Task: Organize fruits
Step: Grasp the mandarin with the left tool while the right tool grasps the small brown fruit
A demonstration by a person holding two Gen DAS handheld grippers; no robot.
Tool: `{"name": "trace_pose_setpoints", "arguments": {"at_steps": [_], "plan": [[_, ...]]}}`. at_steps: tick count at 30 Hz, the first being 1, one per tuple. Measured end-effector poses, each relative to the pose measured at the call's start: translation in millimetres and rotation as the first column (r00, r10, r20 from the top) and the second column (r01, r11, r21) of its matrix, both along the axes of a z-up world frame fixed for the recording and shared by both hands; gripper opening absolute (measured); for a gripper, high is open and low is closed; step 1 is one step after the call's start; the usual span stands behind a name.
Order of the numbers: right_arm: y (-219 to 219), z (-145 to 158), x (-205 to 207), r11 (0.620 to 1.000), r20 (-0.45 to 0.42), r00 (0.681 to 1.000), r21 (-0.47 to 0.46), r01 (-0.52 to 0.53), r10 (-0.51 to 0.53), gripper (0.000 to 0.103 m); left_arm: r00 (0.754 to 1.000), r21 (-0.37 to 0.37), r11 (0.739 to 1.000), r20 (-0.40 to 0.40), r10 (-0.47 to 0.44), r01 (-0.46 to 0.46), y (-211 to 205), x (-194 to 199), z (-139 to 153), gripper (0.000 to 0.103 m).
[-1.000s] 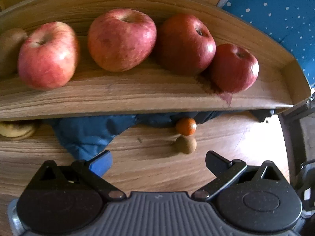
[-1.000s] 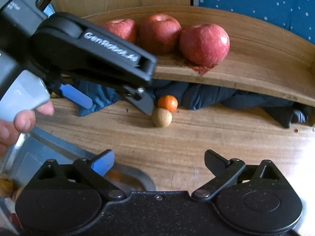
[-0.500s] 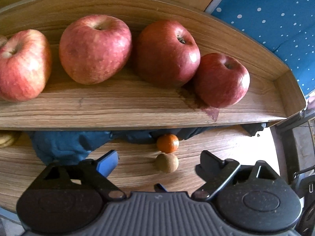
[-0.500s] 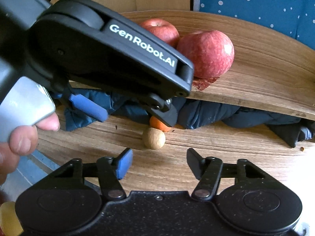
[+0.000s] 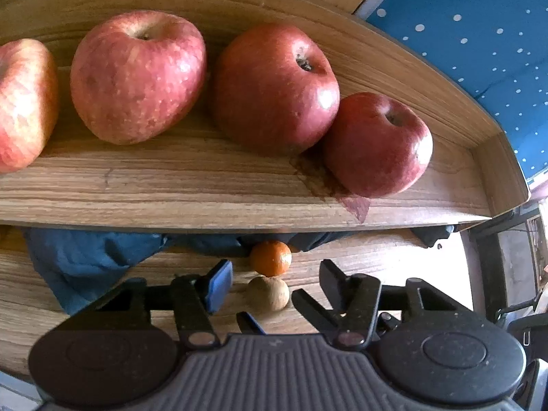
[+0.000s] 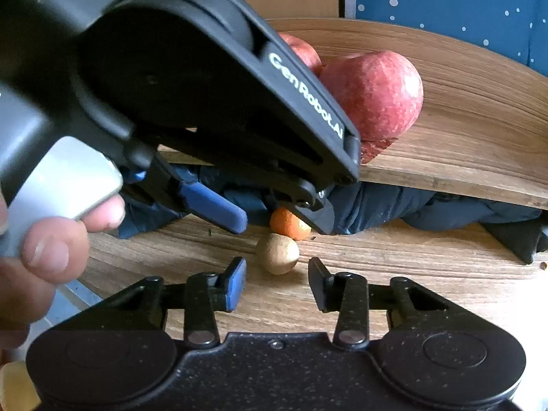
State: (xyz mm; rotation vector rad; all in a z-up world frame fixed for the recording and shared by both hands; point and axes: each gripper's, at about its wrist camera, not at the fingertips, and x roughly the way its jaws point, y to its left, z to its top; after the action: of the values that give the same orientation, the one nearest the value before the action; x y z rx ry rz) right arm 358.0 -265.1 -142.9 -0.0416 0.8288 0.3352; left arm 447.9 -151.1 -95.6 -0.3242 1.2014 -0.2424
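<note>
Right gripper (image 6: 276, 282): jaws apart, empty, low over the wooden tabletop (image 6: 411, 274). Small round tan fruit (image 6: 277, 253) sits on the table just ahead, lined up with the gap. Judged light, firm, liable to roll; grip across its widest part. Small orange citrus (image 6: 286, 222) touches it behind. Left gripper (image 6: 274, 221): open, empty, above both. Beyond: red apples (image 5: 274, 85) on the wooden shelf (image 5: 188, 185).
</note>
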Motion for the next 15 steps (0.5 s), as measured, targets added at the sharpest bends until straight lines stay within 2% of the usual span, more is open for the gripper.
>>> {"name": "trace_pose_setpoints", "arguments": {"at_steps": [7, 11, 15], "plan": [[-2.9, 0.5, -8.0, 1.000, 0.006, 1.000, 0.000, 0.004, -0.004, 0.033, 1.000, 0.001, 1.000, -0.019, 0.002, -0.002, -4.7, 6.2, -8.4, 0.042], [-4.4, 2.5, -11.9, 1.000, 0.009, 1.000, 0.001, 0.005, -0.005, 0.030, 0.999, -0.004, 1.000, -0.027, 0.016, -0.017, -7.5, 9.4, -13.1, 0.041], [-3.5, 4.3, -15.0, 1.000, 0.011, 1.000, 0.001, 0.002, -0.002, 0.030, 0.999, -0.010, 1.000, -0.034, 0.025, -0.025, -2.9, 10.4, -13.7, 0.036]]}}
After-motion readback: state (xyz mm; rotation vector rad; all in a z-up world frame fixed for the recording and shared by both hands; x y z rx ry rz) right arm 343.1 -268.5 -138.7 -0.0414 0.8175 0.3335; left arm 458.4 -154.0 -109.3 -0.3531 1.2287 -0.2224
